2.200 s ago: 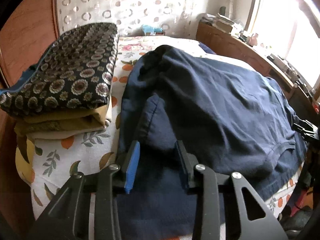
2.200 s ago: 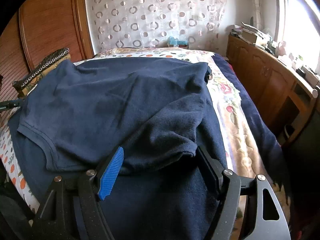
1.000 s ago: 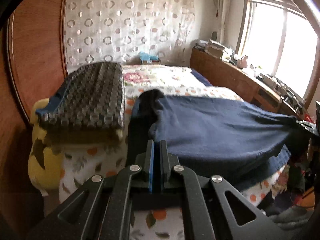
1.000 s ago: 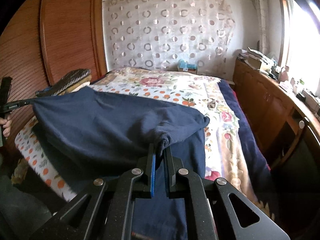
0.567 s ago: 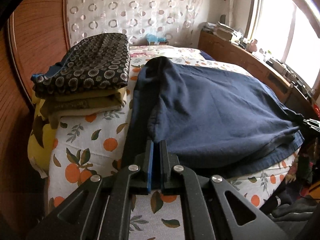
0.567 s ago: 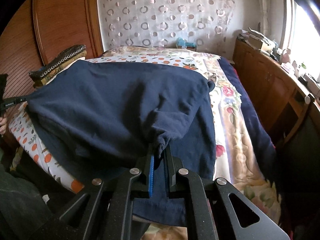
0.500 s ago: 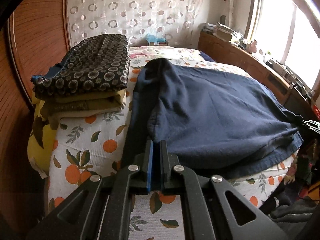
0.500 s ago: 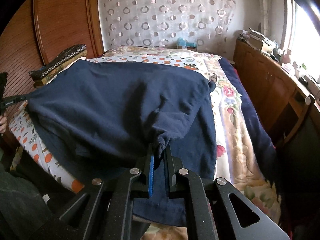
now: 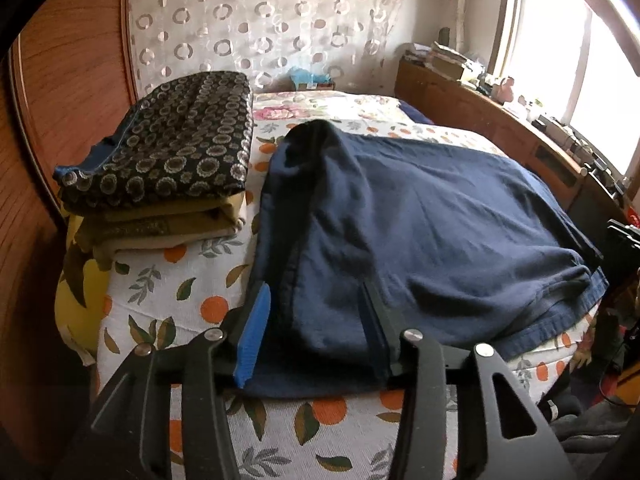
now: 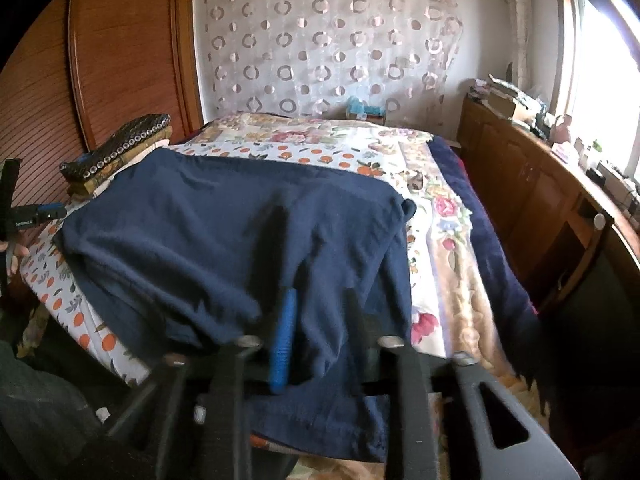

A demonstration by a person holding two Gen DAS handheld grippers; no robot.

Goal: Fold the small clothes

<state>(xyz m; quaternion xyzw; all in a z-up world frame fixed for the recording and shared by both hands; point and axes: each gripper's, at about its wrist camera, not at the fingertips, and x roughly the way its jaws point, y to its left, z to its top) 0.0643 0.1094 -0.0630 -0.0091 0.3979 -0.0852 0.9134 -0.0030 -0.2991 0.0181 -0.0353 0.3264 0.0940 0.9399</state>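
With their jaws just sprung apart, both tongs stand partly open over the folded navy-blue cotton garment (image 9: 420, 232), gripping nothing. The left tongs (image 9: 316, 332) straddle the garment's near corner, cloth lying slack between the blue-padded fingers and free of the pads. The right tongs (image 10: 320, 332) hang over the opposite near corner, where the fabric droops between the spread fingers; that view is blurred, so whether a pad brushes the cloth cannot be told.

Ahead of both tongs the garment lies doubled over on the bed (image 9: 160, 292), whose white cover is printed with oranges and leaves. Left of the left tongs, just beside the garment, sits a stack of folded cloths topped by a dark piece patterned with pale rings (image 9: 168, 152). Beyond it a sheer curtain with circle motifs (image 10: 328, 48) covers the far wall. Right of the tongs a wooden cabinet (image 10: 532, 184) carries clutter under a bright window (image 9: 600, 80); reddish wooden panelling (image 10: 120, 52) stands to the left.
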